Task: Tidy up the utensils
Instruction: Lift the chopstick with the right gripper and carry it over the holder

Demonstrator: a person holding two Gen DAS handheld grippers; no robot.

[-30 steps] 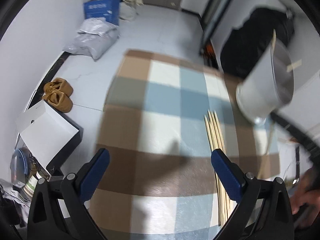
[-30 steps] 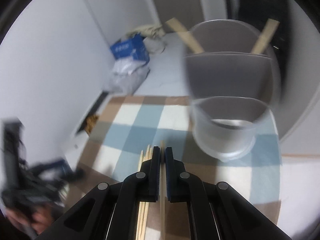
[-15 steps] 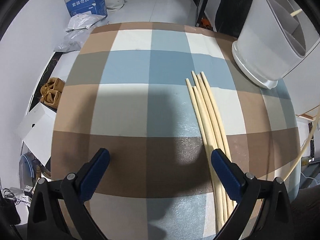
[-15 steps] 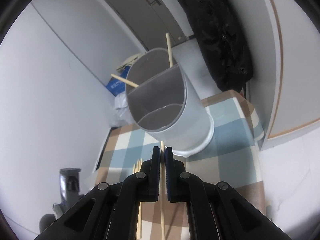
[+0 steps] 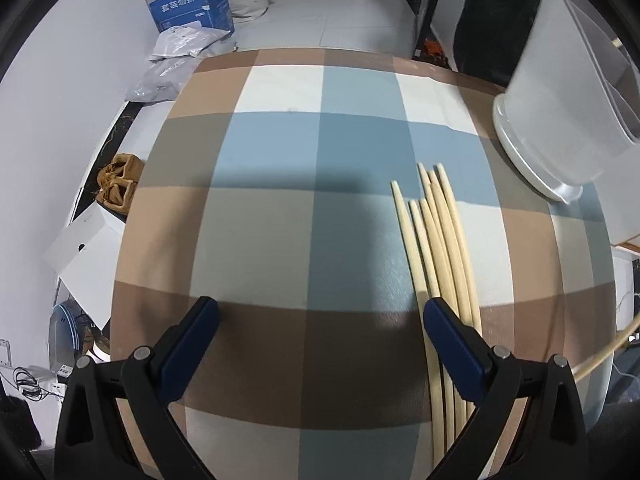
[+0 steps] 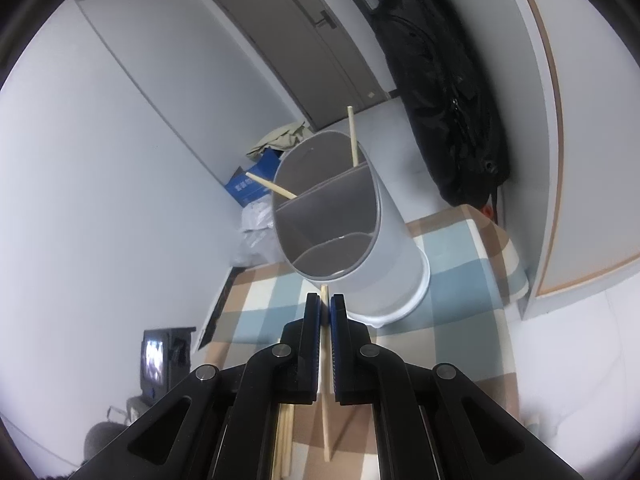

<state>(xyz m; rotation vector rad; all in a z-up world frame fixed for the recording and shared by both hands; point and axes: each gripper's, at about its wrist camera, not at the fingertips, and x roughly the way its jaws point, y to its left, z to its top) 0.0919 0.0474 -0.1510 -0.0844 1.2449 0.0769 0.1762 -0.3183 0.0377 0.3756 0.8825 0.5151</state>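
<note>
light: even, dim indoor | shadow: soft, on checked cloth (image 5: pixel 280 184) | focus: sharp | edges: fisheye-bent, dark vignette

Pale, smooth wood in the chopsticks (image 5: pixel 440 248), matt and unvarnished by the look. Smooth plastic in the utensil holder (image 6: pixel 384 248): light grey outside with a soft sheen, darker matt grey on the dividers inside. Checked tablecloth (image 5: pixel 280 184) with a faint sheen and fine wrinkles, like coated cloth or vinyl. Matt black plastic on the left gripper (image 5: pixel 320 328) and right gripper (image 6: pixel 325 312), with dark blue, rubbery-looking pads (image 5: pixel 448 332) and small bright metal pins. Printed blue cardboard box (image 5: pixel 192 8). Crinkled grey plastic bags (image 5: pixel 176 52).
</note>
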